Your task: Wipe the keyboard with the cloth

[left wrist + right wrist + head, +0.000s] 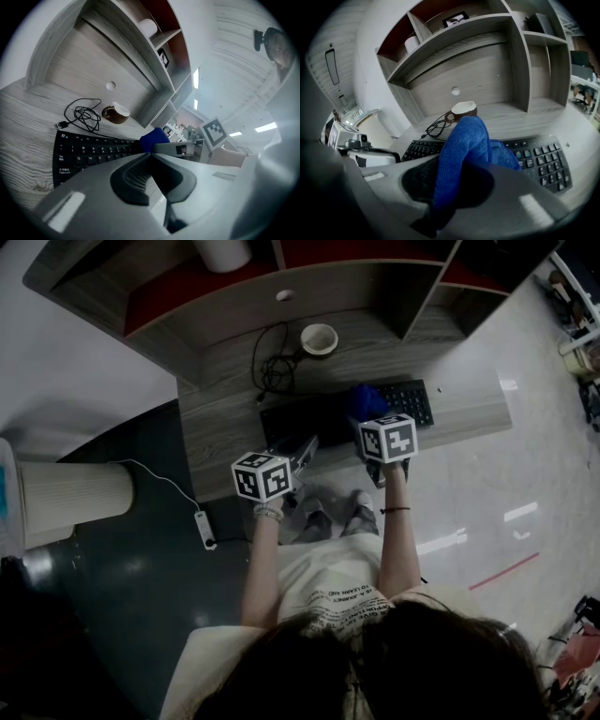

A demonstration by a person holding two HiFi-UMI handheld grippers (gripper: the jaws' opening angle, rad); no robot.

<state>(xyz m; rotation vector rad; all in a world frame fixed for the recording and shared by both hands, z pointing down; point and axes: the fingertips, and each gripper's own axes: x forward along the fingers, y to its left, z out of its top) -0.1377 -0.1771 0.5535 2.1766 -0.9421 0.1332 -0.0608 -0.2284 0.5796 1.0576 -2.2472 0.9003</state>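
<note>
My right hand-held gripper (457, 174) clamps the blue cloth (465, 138) over the keyboard (541, 161); my left hand-held gripper (149, 157), closed and empty, hovers left.

The cloth (465, 140) is deep blue with a fine ribbed weave. The keyboard (89, 151) is black with white legends. Behind the keyboard, the cup (464, 109) is brown outside and white inside, and the cable (84, 115) is black. The desk (459, 407) is pale grey wood grain. The left gripper (149, 154) and right gripper (459, 161) are grey.
</note>
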